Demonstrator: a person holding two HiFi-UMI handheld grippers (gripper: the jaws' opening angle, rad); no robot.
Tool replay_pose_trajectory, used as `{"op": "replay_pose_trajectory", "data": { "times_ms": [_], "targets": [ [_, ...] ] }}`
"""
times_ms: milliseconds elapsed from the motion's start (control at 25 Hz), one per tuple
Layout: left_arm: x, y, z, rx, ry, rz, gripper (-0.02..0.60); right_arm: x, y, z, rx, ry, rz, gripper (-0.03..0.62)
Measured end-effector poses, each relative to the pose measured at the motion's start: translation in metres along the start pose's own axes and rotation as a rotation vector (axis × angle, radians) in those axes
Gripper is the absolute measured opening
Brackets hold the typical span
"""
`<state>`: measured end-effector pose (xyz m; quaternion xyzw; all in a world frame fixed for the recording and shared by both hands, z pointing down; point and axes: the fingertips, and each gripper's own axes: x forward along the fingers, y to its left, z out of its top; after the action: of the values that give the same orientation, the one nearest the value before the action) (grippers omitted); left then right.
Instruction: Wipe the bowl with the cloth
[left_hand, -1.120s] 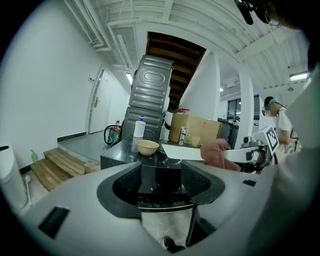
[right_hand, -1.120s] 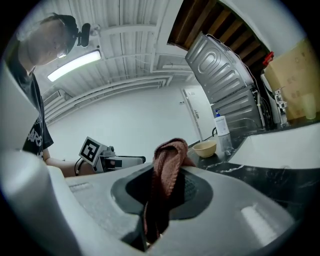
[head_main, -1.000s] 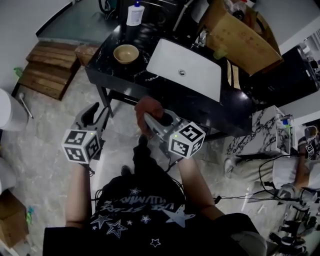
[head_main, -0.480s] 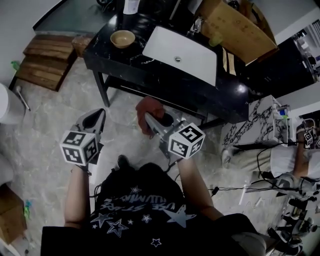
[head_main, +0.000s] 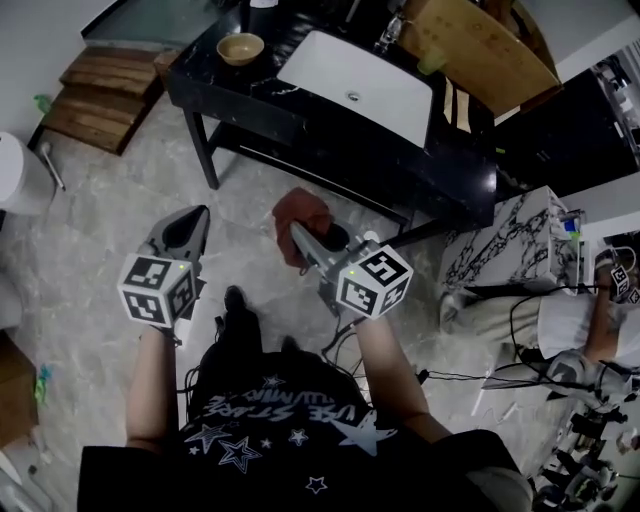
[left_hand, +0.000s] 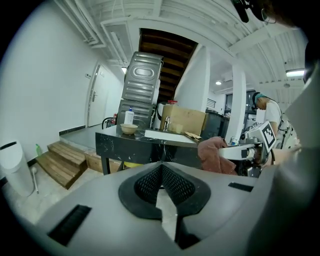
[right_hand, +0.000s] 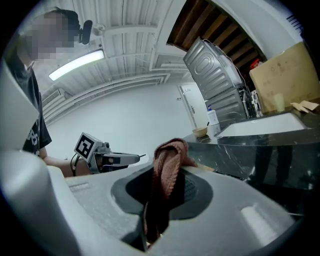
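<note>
Two grippers held well back from the bench (head_main: 200, 85).
My left gripper (head_main: 190, 216) has just shut empty; right gripper (head_main: 297, 232) clamps the cloth (head_main: 298, 208); bowl (head_main: 240, 47) waits unwiped at the bench's left end.

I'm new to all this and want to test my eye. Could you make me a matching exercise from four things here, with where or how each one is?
Things:
1. red-brown cloth
2. bowl
3. left gripper
4. white sink

Places or states:
A. set into the black counter
B. jaws shut, nothing between them
C. on the counter, left of the sink in the head view
D. clamped in the jaws of the right gripper

Pairs: 1-D, 2-C, 3-B, 4-A
</note>
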<state>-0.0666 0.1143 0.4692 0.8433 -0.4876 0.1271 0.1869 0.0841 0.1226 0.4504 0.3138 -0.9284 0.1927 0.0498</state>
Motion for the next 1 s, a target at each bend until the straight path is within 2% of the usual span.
{"op": "replay_pose_trajectory", "data": {
  "times_ms": [560, 1000],
  "targets": [
    [-0.086, -0.113, -0.046, -0.035, -0.042, 0.108, 0.006, -0.116, 0.057, -0.036, -0.047, 0.007, 0.108, 0.066],
    [-0.13, -0.157, -0.073, -0.055, -0.077, 0.156, 0.006, -0.15, 0.083, -0.057, -0.048, 0.024, 0.136, 0.066]
  ]
}}
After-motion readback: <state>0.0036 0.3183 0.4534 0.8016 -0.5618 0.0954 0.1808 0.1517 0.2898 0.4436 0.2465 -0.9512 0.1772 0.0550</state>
